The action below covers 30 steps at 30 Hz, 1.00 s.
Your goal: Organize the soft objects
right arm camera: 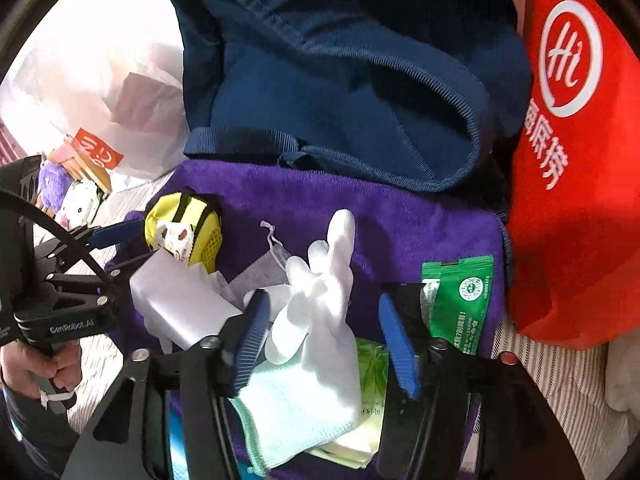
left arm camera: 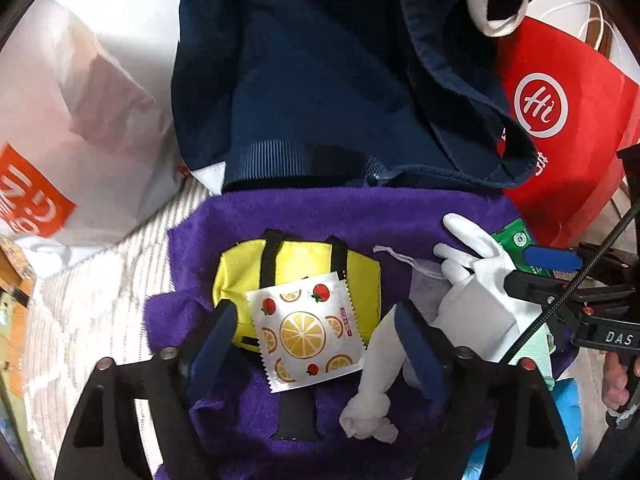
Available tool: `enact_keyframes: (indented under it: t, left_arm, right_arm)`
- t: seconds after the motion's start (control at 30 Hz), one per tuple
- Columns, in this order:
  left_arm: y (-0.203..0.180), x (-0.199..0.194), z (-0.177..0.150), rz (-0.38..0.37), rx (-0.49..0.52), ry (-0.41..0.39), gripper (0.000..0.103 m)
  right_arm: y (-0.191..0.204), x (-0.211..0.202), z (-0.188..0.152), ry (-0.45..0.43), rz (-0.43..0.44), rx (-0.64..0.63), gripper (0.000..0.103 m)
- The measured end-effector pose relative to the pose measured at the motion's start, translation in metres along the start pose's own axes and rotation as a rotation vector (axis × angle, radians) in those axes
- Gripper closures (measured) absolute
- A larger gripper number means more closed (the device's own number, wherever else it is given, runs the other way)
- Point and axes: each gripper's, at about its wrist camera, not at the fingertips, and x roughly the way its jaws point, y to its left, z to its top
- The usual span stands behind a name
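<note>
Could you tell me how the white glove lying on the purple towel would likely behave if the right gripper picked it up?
The white glove looks thin and limp, its fingers curling, so it would probably droop. It seems light. Lifting might drag the mint cloth beneath it.

my left wrist camera is looking down close over the purple towel (left arm camera: 360,216); my right one is sitting rightward, facing likewise, both sharing the white glove (left arm camera: 476,256) (right arm camera: 332,280).

A purple towel (left arm camera: 360,216) carries a yellow pouch (left arm camera: 240,276), a white glove (right arm camera: 332,280), and a white sachet (left arm camera: 306,330) printed with oranges and strawberries; the bag (left arm camera: 320,92) is navy.
</note>
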Motion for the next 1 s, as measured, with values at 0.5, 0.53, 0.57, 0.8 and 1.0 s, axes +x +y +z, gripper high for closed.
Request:
enact_keyframes:
  t: [0.5,0.53,0.57,0.8,1.0]
  left_arm:
    - [-0.023,-0.081,-0.001,0.127,0.038,-0.085,0.004]
    - [-0.025,-0.090,-0.004,0.131,0.037,-0.094,0.003]
    - [-0.027,-0.095,-0.005,0.131,0.036,-0.098,0.002]
    - [-0.038,-0.128,-0.027,0.107,-0.007,-0.081,0.000]
    - [-0.037,-0.142,-0.056,0.089,-0.074,-0.039,0.000]
  right_arm:
    - [0.021,-0.064,-0.033,-0.060,-0.091,0.069,0.021]
    - [0.023,-0.069,-0.036,-0.063,-0.095,0.071,0.020]
    - [0.025,-0.072,-0.039,-0.065,-0.095,0.073,0.019]
    - [0.051,-0.106,-0.068,-0.075,-0.173,0.059,0.010]
    - [0.058,-0.137,-0.097,-0.082,-0.182,0.083,0.010]
